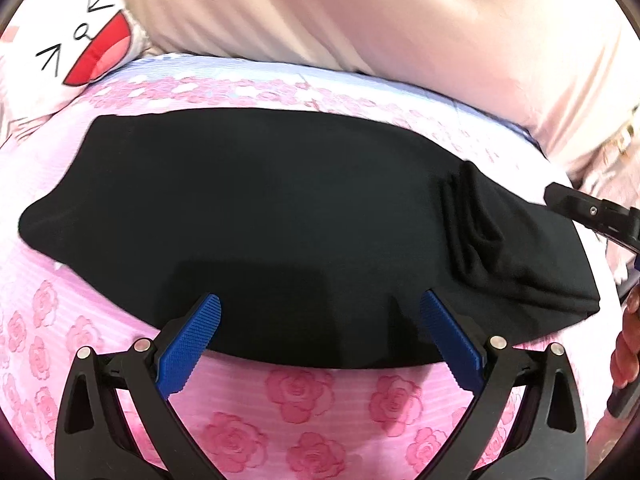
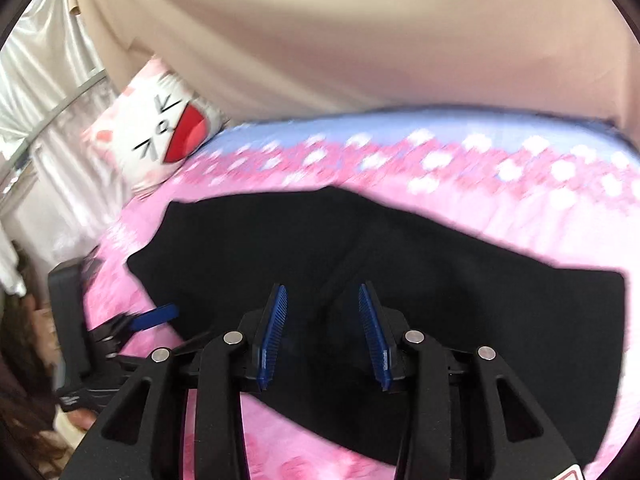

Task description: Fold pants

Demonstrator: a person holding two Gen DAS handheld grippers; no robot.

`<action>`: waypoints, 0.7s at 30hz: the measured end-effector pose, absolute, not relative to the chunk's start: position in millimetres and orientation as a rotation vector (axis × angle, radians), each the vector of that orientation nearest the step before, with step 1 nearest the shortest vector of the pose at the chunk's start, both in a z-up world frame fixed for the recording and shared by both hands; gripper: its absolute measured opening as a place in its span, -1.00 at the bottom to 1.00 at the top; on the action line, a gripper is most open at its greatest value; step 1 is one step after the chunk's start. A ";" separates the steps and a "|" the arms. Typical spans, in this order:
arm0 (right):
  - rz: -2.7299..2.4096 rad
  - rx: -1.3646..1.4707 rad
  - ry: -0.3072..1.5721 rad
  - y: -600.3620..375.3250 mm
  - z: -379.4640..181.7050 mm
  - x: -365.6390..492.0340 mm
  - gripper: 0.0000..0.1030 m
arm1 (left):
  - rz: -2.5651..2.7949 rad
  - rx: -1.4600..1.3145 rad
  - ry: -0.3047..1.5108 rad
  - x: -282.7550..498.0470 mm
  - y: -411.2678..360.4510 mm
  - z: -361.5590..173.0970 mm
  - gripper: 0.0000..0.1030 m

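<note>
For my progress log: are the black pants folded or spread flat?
Partly folded. The black pants lie on the bed sheet with bunched layers at one end.

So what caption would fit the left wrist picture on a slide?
Open left gripper poised over the near edge of black pants lying on a rose-print bedspread.

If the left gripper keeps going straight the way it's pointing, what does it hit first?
Most likely the black pants: the open left gripper already has its fingertips over their near edge, though its height above the cloth is unclear.
</note>
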State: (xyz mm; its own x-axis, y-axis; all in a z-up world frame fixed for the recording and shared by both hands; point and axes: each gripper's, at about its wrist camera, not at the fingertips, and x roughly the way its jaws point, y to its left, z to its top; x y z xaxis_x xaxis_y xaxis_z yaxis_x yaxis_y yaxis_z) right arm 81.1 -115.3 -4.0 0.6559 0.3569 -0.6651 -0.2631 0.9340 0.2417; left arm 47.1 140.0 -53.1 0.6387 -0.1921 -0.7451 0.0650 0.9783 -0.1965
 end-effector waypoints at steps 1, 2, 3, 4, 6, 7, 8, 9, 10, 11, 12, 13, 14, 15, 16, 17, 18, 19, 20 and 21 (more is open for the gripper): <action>0.307 0.111 0.775 -118.6 -4.3 85.4 -0.45 | -0.128 -0.169 0.866 49.0 144.6 -53.1 0.90; 0.257 0.077 0.776 -119.2 -10.2 92.3 -0.53 | -0.105 -0.185 0.868 50.6 150.7 -53.4 0.90; 0.242 0.054 0.797 -116.6 -18.4 100.3 -0.65 | -0.088 -0.197 0.870 51.6 155.4 -54.2 0.90; 0.241 0.042 0.827 -112.7 -28.3 107.9 -0.66 | -0.075 -0.209 0.872 51.9 160.8 -54.2 0.90; 0.295 0.038 0.919 -100.1 -56.9 119.4 -0.65 | -0.050 -0.228 0.868 49.4 172.3 -53.5 0.90; 0.284 0.005 0.900 -92.1 -63.6 117.3 -0.61 | -0.038 -0.233 0.864 47.6 178.3 -52.3 0.90; 0.277 -0.019 0.884 -88.1 -63.0 116.6 -0.59 | -0.014 -0.234 0.857 45.0 186.1 -50.7 0.90; 0.272 -0.042 0.882 -84.2 -59.1 114.7 -0.60 | 0.008 -0.235 0.853 43.7 192.0 -50.0 0.90; 0.280 -0.022 0.875 -85.1 -53.8 113.4 -0.60 | 0.026 -0.237 0.850 43.2 198.1 -49.5 0.90; 0.316 0.034 0.861 -89.3 -45.6 109.0 -0.60 | 0.049 -0.243 0.850 41.8 206.4 -49.8 0.90; 0.333 0.060 0.850 -93.3 -39.6 105.8 -0.60 | 0.068 -0.248 0.851 41.1 212.9 -50.5 0.90; 0.331 0.068 0.836 -95.9 -34.1 101.5 -0.60 | 0.089 -0.255 0.852 40.3 219.1 -51.2 0.90; 0.317 0.065 0.822 -98.5 -28.7 97.5 -0.60 | 0.109 -0.265 0.852 39.5 226.8 -52.1 0.90; 0.305 0.059 0.817 -102.8 -25.5 91.1 -0.60 | 0.140 -0.282 0.849 38.5 236.7 -52.7 0.90; 0.304 0.059 0.820 -106.5 -25.5 86.6 -0.60 | 0.170 -0.309 0.841 36.9 245.9 -53.0 0.90; 0.296 0.060 0.826 -110.3 -26.3 81.8 -0.60 | 0.188 -0.344 0.832 34.4 256.3 -53.2 0.90; 0.277 0.056 0.835 -114.3 -28.2 77.5 -0.59 | 0.199 -0.406 0.821 33.1 271.6 -53.8 0.90; 0.267 0.049 0.840 -117.2 -31.0 73.3 -0.53 | 0.202 -0.472 0.812 33.2 286.0 -55.5 0.90; 0.252 0.041 0.845 -119.7 -32.9 69.2 -0.46 | 0.202 -0.562 0.809 34.6 303.6 -60.0 0.90; 0.232 0.031 0.849 -121.7 -36.2 65.4 -0.28 | 0.203 -0.626 0.810 37.0 315.3 -65.0 0.90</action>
